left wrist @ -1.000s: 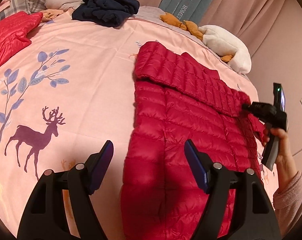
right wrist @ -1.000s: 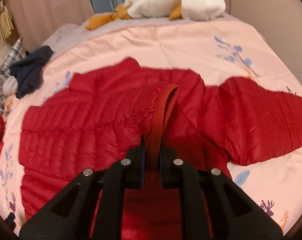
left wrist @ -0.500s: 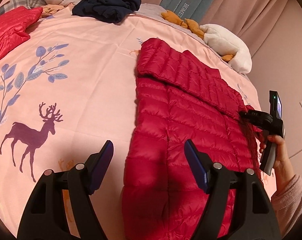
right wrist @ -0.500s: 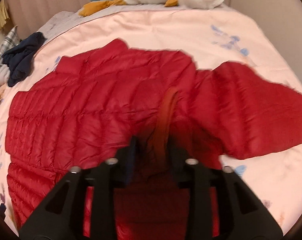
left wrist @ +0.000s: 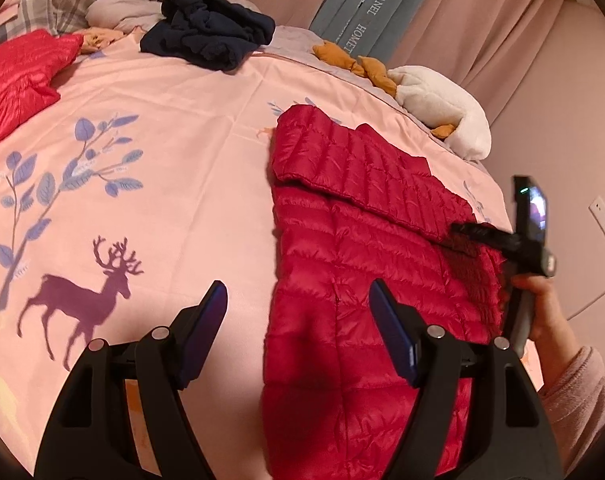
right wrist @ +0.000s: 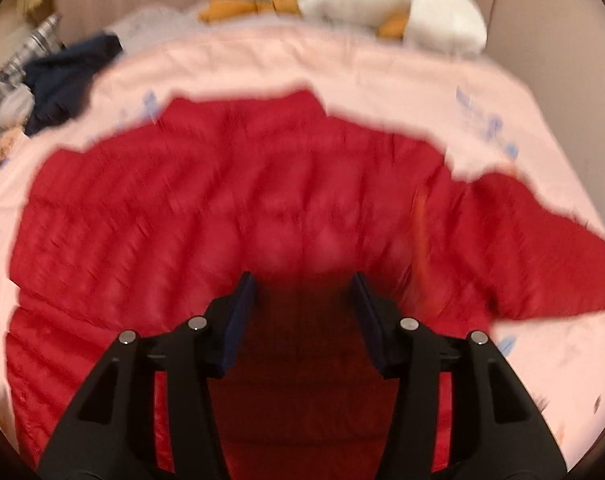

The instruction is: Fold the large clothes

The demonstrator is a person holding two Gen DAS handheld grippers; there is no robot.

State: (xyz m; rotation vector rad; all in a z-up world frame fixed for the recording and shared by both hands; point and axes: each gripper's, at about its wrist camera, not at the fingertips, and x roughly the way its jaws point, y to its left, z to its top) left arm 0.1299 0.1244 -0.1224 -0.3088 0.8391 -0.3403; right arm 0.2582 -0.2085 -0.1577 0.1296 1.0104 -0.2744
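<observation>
- We see the red down jacket (left wrist: 362,280) lying flat on the pink bed cover (left wrist: 182,184), toward the side of the bed nearest the wall; one sleeve (left wrist: 354,168) is already folded across the upper body, which narrows the garment into a rectangle for the next fold.
- The other sleeve (right wrist: 542,248), in the right wrist view, spreads out onto the cover — in our judgement the part yet to be brought in.
- The left hand-held gripper (left wrist: 298,320) hovers over the jacket's near edge, its jaws released and wide, with nothing between them; we read this as waiting beside the hem, ready to take it.
- The right hand-held gripper (right wrist: 302,312) points steeply down at the jacket's collar region, and its jaws are opening. Red fabric lies beneath the gap, but the pads (right wrist: 238,320) do not press on it; the view is motion-blurred, so finer detail escapes us.
- From the left wrist view we also see the right hand (left wrist: 542,304) grasping its tool at the jacket's far edge.
- Unrelated items — a dark blue garment (left wrist: 210,36), a second red jacket (left wrist: 18,76) and a white plush toy (left wrist: 442,104) — sit well apart, leaving the folding area free.
</observation>
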